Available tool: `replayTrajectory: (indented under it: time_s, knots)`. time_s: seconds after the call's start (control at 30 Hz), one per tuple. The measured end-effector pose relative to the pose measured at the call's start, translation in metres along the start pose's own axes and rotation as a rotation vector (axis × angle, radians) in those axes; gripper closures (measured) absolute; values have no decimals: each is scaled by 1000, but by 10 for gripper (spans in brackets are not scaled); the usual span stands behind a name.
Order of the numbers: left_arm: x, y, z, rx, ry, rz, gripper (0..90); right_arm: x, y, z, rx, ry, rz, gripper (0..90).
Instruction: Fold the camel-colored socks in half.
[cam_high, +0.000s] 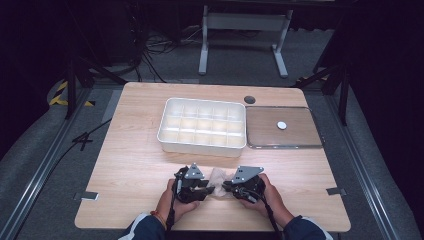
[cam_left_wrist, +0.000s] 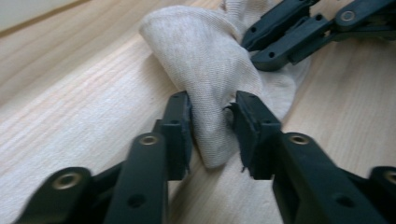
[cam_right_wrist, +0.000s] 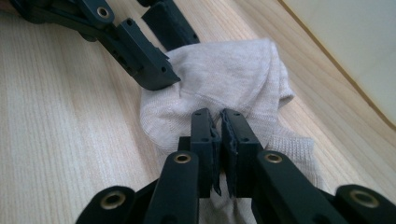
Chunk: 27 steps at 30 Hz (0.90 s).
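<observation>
Where the two grippers meet at the near edge of the table (cam_high: 125, 165), a beige sock (cam_high: 218, 179) lies bunched between them. Knit is fine and ribbed, soft, slightly fuzzy; a rounded fold stands up from the wood, a flatter cuff end trails toward the right gripper's camera.

Left gripper (cam_left_wrist: 212, 128): clamped on a hanging fold of the sock, cloth pinched between both black pads (fabric bulges above and below the pinch). Right gripper (cam_right_wrist: 217, 140): jaws almost together, a thin layer of sock nipped between the pads. Each gripper carries a grey three-cornered plate on top; jaws are matte black plastic with brass-coloured rivets.

Table top is pale wood grain, smooth, matte. Farther back, well apart from the sock, sits a white plastic organizer box (cam_high: 202, 126), rectangular, split into a grid of small compartments. Just beside it on the right lies its clear flat lid (cam_high: 283, 127) with a small white round piece (cam_high: 282, 125) on it. A dark round grommet (cam_high: 249, 99) sits behind the lid.

Nothing lies between sock and box. No legible writing or labels.
</observation>
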<state>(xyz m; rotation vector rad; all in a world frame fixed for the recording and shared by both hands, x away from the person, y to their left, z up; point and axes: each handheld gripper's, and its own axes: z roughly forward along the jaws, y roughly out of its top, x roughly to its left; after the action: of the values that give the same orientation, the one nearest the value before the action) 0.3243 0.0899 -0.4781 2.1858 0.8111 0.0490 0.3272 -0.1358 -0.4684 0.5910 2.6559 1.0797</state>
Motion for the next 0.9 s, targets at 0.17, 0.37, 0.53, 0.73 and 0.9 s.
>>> replayTrajectory:
  time_s: [0.17,0.37,0.53,0.73,0.9]
  knots:
    - [0,1,0,3,-14,13,776,5,1,0,6,-38,-31,814]
    - [-3,2,0,5,-1,26,804,1,1,-4,2,-35,-9,795]
    - [-6,2,-1,-8,31,23,813,-2,1,-2,17,-8,9,812]
    - [-8,4,-4,-57,51,16,822,-4,2,1,11,5,30,817]
    - [-10,5,-8,-83,37,18,824,-4,3,2,9,0,29,817]
